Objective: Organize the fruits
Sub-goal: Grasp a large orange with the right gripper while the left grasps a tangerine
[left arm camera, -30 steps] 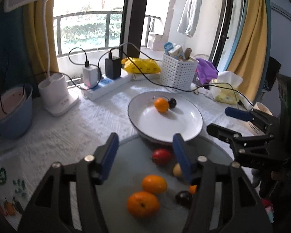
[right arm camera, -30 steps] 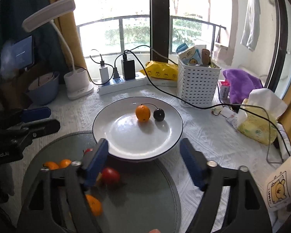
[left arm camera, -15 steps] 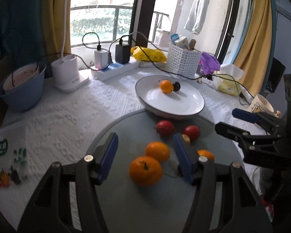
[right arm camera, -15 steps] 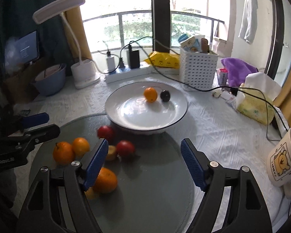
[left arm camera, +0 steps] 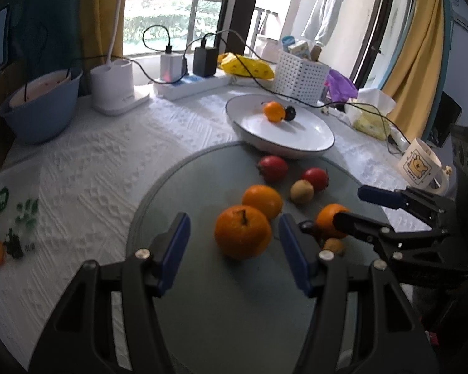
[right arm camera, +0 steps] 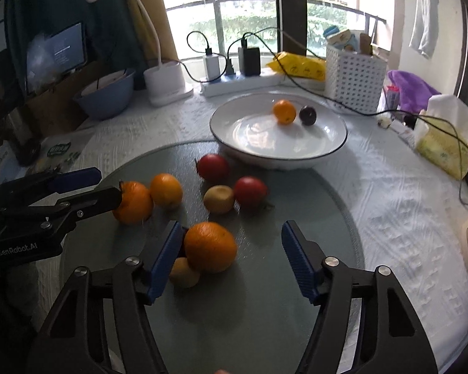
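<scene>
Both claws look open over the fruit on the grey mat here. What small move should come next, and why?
Probably ease the left claw forward and close on the large orange. That orange already sits between its open fingers, untouched, while the white plate holds only a small orange and a dark fruit. The right claw is open too.

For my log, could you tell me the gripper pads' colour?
Blue, ribbed pads; the right wrist view shows them best.

Left gripper (left arm camera: pixel 234 243): jaws spread wide, nothing between the blue pads touching them, angled down over the near left part of the round mat. Right gripper (right arm camera: pixel 232 257): jaws likewise wide apart, low over the mat's near right part.
</scene>
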`<state>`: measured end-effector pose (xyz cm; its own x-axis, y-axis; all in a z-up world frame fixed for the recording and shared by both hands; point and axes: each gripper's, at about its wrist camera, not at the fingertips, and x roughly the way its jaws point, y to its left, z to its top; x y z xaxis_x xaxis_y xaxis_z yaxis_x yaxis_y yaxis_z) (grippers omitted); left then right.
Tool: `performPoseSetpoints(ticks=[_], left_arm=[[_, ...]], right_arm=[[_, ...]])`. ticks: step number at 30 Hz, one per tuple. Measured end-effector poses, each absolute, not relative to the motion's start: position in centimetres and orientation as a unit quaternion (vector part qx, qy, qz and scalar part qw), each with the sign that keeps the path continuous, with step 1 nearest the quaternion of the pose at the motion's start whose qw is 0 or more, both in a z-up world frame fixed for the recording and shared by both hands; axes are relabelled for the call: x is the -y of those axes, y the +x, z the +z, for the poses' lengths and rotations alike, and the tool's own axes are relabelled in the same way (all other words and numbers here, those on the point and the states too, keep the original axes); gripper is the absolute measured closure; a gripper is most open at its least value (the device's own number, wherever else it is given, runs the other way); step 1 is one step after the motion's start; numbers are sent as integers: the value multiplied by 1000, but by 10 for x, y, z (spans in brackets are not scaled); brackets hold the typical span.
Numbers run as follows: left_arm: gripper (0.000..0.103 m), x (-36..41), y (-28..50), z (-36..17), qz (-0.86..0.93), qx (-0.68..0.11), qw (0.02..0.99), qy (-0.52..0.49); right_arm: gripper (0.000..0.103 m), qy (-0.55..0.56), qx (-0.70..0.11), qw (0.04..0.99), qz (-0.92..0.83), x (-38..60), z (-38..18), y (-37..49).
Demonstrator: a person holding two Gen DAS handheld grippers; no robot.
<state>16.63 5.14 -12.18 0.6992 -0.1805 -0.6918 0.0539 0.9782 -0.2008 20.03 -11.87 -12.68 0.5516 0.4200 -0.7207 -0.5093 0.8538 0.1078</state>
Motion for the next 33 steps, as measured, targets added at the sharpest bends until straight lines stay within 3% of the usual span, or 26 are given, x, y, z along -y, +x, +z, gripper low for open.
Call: performPoseSetpoints(ticks=[10, 19, 24, 33], left_arm=[[42, -50, 173, -132, -64, -396, 912, -88], [43, -41, 184, -140, -78, -410, 904, -92], [56, -40, 184, -142, -77, -413, 903, -86], [57, -36, 180, -139, -86, -412, 903, -85]], right_arm=[[40, -51, -400, 872, 276, 119, -137, 201], [62, -42, -398, 864, 304, 116, -140, 203], [63, -43, -395, 864, 309, 117, -140, 202], [64, -47, -390, 866, 310, 116, -138, 200]])
